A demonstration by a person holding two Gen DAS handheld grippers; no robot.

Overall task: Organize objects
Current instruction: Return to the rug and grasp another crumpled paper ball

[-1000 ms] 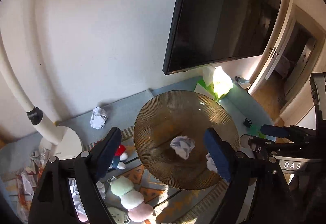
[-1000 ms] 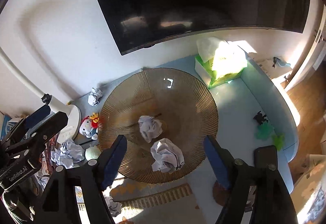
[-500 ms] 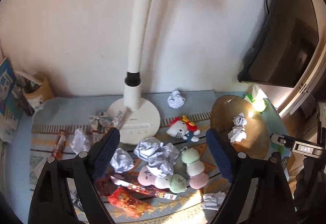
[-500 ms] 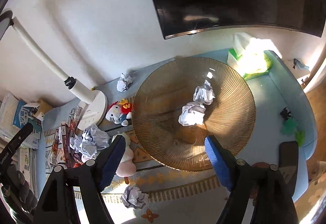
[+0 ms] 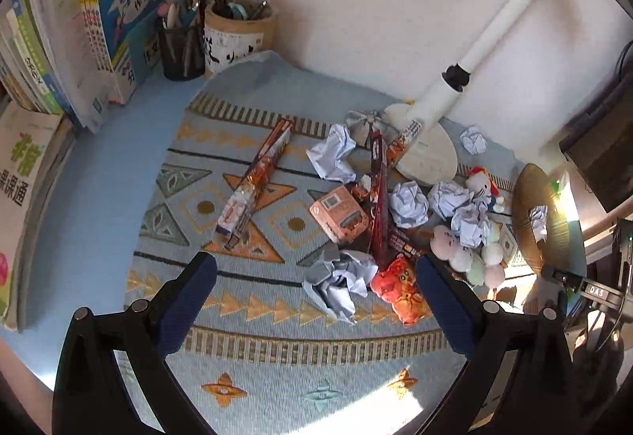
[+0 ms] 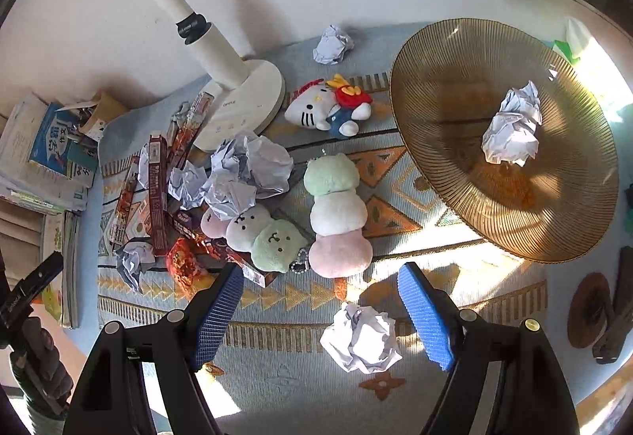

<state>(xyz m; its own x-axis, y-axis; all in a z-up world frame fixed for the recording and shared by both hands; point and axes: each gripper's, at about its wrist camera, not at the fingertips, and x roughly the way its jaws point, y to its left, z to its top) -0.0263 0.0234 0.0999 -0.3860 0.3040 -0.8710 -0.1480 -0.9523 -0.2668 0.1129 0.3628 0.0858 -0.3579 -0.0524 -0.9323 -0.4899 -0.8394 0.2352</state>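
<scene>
The left hand-held gripper hung open and empty over the patterned mat, angled down toward a crumpled paper ball. The right hand-held gripper was likewise open, a paper ball lying loose between its fingers near the worktop's front edge. Since the prior frame, both views had swung leftward off the amber bowl, which held crumpled paper. Snack wrappers under the pile were partly hidden.

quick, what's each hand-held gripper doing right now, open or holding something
Left hand-held gripper: open, holding nothing, above the patterned mat.
Right hand-held gripper: open, holding nothing; a crumpled paper ball lies on the mat below it.
</scene>
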